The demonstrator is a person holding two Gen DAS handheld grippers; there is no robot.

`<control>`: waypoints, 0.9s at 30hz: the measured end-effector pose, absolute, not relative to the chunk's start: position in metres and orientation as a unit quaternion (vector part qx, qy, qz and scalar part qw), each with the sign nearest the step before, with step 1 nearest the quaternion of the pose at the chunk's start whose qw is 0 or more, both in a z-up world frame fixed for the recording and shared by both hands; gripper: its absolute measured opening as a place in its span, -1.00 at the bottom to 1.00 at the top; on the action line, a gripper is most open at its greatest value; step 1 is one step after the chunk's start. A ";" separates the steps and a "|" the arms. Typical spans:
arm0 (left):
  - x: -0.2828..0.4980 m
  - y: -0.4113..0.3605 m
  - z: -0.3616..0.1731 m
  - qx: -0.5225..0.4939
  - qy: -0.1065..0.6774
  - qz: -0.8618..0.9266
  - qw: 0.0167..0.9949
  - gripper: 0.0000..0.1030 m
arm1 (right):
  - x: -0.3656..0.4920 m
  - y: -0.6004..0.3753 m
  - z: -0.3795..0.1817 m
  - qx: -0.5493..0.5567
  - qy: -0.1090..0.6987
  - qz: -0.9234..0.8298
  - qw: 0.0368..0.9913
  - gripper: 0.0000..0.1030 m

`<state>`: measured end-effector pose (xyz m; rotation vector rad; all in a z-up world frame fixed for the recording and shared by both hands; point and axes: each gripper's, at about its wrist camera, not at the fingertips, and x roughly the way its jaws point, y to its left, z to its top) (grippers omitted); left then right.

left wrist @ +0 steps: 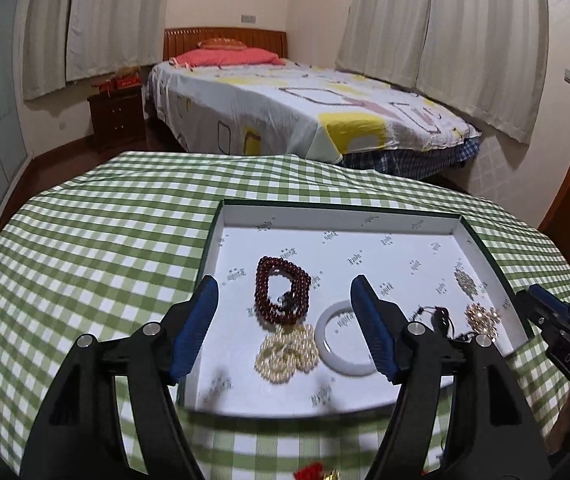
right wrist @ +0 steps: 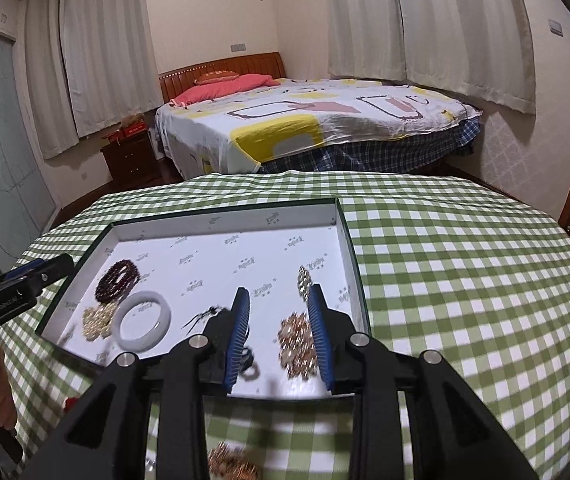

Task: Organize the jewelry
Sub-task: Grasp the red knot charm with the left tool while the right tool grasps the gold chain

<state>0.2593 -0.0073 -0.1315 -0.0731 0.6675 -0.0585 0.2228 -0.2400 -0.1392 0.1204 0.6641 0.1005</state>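
Observation:
A shallow white box [left wrist: 337, 224] [right wrist: 221, 224] lies on the checked tablecloth. In it are a dark red bead bracelet [left wrist: 282, 295] [right wrist: 119, 276], a pearl bracelet [left wrist: 287, 356] [right wrist: 97, 320], a white bangle [left wrist: 343, 338] [right wrist: 143, 322], a black cord piece [left wrist: 441, 318] [right wrist: 205, 314], a rose-gold bead cluster [left wrist: 483, 318] [right wrist: 295, 342] and a silver chain [left wrist: 465, 280] [right wrist: 304, 280]. My left gripper [left wrist: 285, 292] is open and empty above the red beads. My right gripper [right wrist: 279, 300] is open and empty above the rose-gold cluster.
A green-and-white checked cloth [left wrist: 105, 220] [right wrist: 465, 260] covers the table. Another rose-gold piece [right wrist: 233, 464] lies on the cloth near the front edge, and a small red item [left wrist: 311, 472] shows there too. A bed [left wrist: 285, 108] stands beyond the table.

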 end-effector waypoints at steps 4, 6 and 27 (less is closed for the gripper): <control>0.240 -0.007 -0.131 -0.033 0.323 -0.026 0.946 0.30 | 0.206 -0.235 -0.141 0.051 0.327 0.050 0.942 -0.39; 0.230 -0.005 -0.133 -0.035 0.324 -0.025 0.945 0.30 | 0.200 -0.234 -0.142 0.049 0.328 0.050 0.942 -0.39; 0.175 0.015 -0.153 -0.042 0.333 -0.013 0.942 0.30 | 0.161 -0.218 -0.159 0.038 0.347 0.061 0.935 -0.39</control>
